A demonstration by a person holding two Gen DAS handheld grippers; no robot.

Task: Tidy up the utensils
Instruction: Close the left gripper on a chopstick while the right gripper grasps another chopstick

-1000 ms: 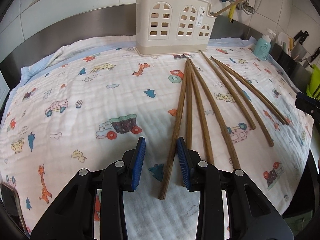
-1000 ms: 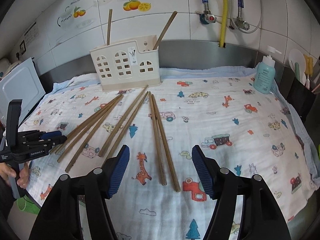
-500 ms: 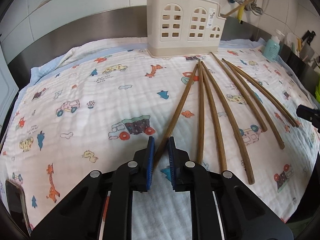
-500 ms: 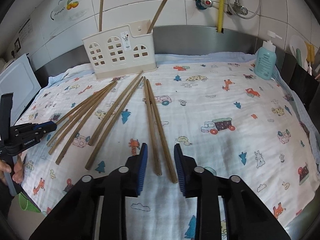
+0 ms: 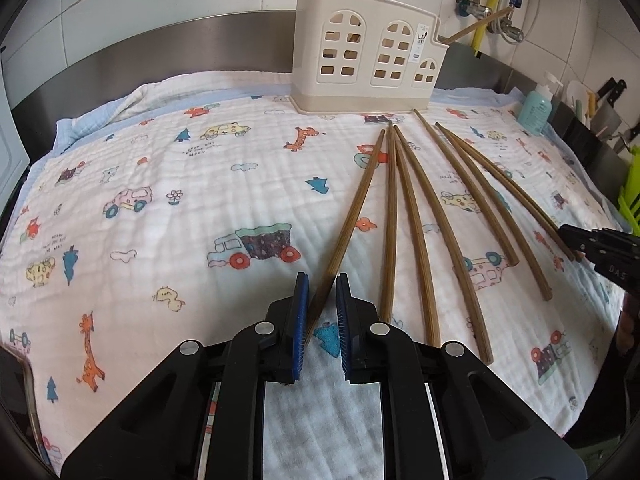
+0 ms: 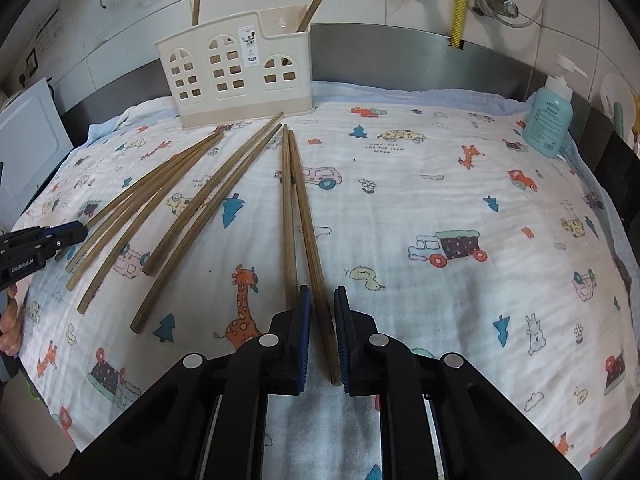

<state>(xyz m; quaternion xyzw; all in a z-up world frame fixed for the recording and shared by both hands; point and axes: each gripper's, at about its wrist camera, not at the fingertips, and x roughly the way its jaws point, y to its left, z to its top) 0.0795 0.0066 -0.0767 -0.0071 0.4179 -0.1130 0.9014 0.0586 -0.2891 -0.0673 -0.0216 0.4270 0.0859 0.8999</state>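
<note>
seven chopsticks [image 5: 416, 216] on cloth, two in one holder [image 5: 366, 54]; one bottle [image 6: 548, 118]

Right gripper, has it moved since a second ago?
Yes. The right gripper has advanced toward the utensil holder, its jaws narrowing around the rightmost chopstick.

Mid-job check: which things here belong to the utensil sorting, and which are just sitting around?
Job: loose chopsticks on the cloth, cream holder, left tool and right tool, each closed around one chopstick.
Idle: soap bottle, patterned cloth, wall pipes.

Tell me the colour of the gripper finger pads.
Blue, ribbed pads on black gripper bodies; clearest in the right wrist view.
</note>
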